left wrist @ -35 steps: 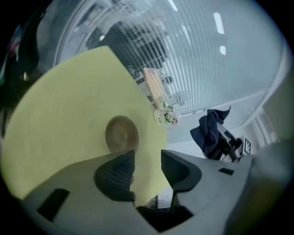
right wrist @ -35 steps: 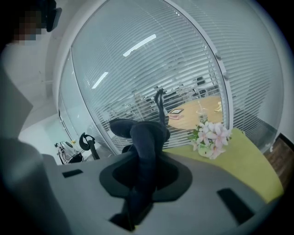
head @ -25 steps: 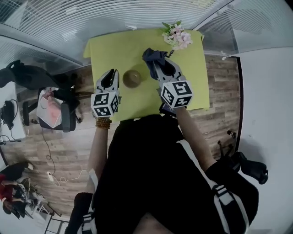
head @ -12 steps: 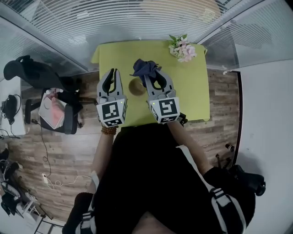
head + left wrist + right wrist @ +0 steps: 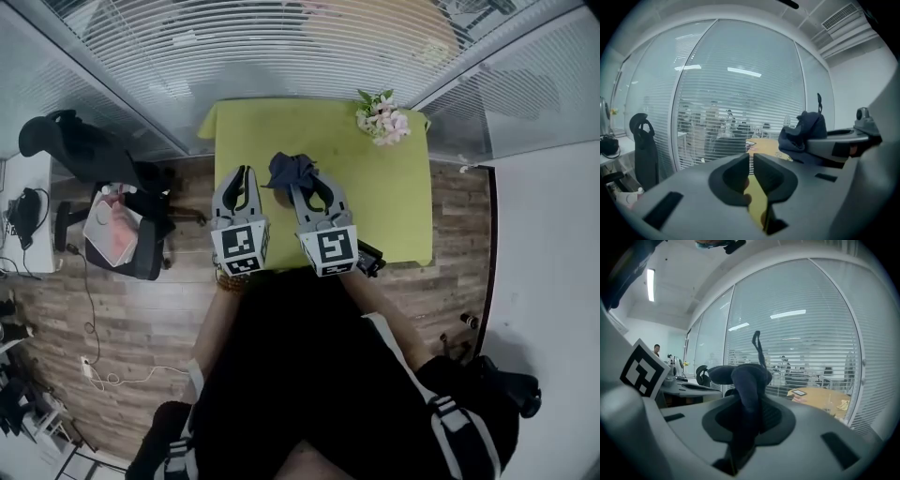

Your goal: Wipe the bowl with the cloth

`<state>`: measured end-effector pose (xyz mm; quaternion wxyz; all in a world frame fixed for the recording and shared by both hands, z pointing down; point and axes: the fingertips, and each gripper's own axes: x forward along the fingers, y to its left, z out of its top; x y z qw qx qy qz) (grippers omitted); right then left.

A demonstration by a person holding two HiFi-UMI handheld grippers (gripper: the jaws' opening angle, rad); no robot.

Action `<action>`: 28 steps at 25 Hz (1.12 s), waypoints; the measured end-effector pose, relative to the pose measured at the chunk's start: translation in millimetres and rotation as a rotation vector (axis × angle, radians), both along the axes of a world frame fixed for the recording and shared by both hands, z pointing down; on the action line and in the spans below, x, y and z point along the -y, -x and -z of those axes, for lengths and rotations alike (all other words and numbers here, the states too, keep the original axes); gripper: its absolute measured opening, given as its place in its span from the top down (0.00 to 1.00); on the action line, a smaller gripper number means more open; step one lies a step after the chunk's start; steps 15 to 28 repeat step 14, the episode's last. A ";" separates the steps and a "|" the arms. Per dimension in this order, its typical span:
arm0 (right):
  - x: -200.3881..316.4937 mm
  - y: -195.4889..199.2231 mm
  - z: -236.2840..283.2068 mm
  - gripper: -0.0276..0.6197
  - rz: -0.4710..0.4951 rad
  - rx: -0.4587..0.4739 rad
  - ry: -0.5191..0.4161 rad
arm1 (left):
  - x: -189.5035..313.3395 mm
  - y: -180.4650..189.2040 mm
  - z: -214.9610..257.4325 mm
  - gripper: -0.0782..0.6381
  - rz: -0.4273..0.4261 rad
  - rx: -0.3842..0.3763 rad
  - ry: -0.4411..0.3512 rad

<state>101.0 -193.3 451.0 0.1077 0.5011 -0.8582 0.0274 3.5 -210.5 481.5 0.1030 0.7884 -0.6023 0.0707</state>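
My right gripper (image 5: 302,187) is shut on a dark blue cloth (image 5: 289,171) that bunches up above its fingertips. In the right gripper view the cloth (image 5: 747,376) is pinched between the pads of the right gripper (image 5: 752,404). My left gripper (image 5: 243,175) is held beside it over the green table (image 5: 375,187). Its jaws have just been closing to a thin slit with nothing between them, as the left gripper view shows (image 5: 751,157). That view also catches the cloth (image 5: 804,133) and the right gripper (image 5: 843,140) at its right. The bowl is hidden under the grippers.
A bunch of pink and white flowers (image 5: 382,117) lies at the table's far right corner. A small black object (image 5: 368,255) sits at the near edge. Office chairs (image 5: 117,230) stand on the wooden floor at left. Glass walls with blinds (image 5: 281,47) close off the far side.
The right gripper has carried the cloth leftward, close to the left gripper. The brown bowl seen between the grippers earlier is now covered. The left gripper has risen slightly.
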 end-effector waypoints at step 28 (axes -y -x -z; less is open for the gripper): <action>-18.0 21.3 1.6 0.88 0.035 -0.005 -0.015 | -22.5 0.6 -7.3 0.85 -0.026 -0.007 0.020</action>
